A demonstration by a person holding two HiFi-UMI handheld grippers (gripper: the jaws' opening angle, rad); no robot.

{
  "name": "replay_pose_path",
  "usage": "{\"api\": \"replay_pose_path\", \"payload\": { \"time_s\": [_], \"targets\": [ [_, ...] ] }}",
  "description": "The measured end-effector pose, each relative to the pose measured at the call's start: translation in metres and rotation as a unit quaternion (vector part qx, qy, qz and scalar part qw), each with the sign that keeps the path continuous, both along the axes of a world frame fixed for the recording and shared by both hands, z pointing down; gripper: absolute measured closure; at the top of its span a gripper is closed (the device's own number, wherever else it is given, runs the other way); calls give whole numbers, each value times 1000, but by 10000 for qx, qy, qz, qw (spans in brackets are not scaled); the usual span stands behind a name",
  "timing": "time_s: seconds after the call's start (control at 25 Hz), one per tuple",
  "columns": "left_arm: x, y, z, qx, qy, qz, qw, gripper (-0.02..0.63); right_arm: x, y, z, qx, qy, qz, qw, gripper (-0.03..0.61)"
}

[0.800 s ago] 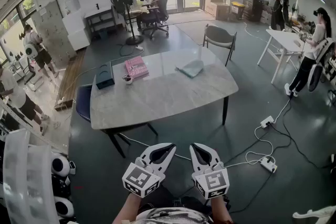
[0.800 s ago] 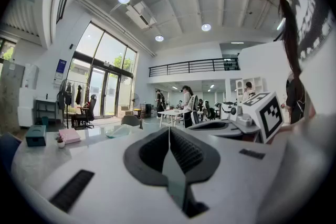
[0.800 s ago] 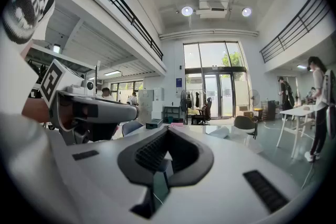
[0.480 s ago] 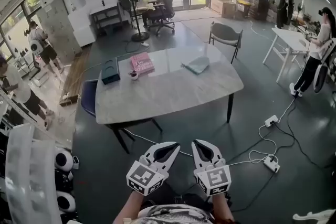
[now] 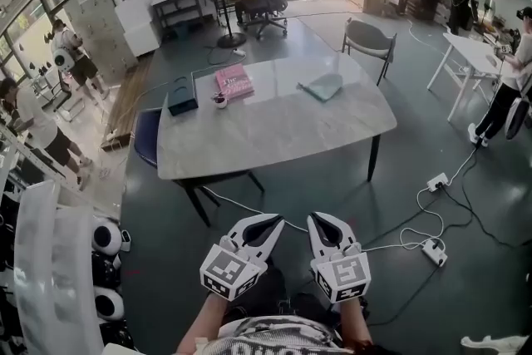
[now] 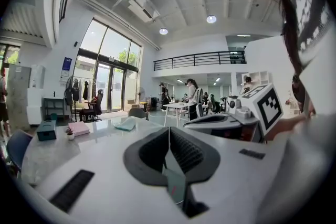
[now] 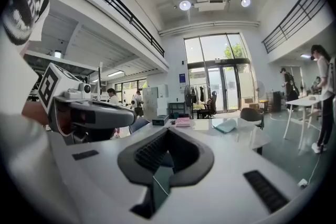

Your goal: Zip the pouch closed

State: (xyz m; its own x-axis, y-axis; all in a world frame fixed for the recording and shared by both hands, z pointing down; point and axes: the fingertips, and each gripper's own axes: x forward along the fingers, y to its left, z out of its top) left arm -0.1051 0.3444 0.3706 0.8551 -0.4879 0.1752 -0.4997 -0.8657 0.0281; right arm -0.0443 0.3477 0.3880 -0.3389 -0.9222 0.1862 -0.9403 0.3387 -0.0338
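Note:
The pouch [image 5: 322, 85] is a pale teal, flat bag lying on the far right part of the grey table [image 5: 274, 137], well ahead of both grippers. It also shows small in the left gripper view, pouch [image 6: 126, 124], and in the right gripper view, pouch [image 7: 227, 125]. My left gripper [image 5: 274, 220] and right gripper [image 5: 318, 220] are held side by side low in front of the person, away from the table. Both are shut with nothing between the jaws, as seen at the left gripper [image 6: 169, 131] and right gripper [image 7: 167, 132].
On the table's left part lie a pink book [image 5: 233, 81], a dark teal box [image 5: 182, 96] and a small pot [image 5: 220, 101]. A blue chair [image 5: 148, 137] stands at its left, a grey chair [image 5: 368, 38] behind. Cables and power strips [image 5: 432, 249] lie on the floor at right.
The view has shifted a little, with the table now slightly nearer and further right. Both grippers stay shut, side by side, in the same pose.

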Motion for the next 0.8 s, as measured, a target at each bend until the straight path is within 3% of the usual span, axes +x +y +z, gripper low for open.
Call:
{"api": "replay_pose_path", "payload": {
  "time_s": [0.4, 0.8],
  "targets": [
    [13, -71, 19, -153, 33, 67, 9999, 598, 8, -62, 25, -235, -274, -8, 9993, 578],
    [47, -219, 16, -106, 112, 511, 9986, 598, 25, -206, 29, -396, -211, 156, 9989, 578]
  ]
}}
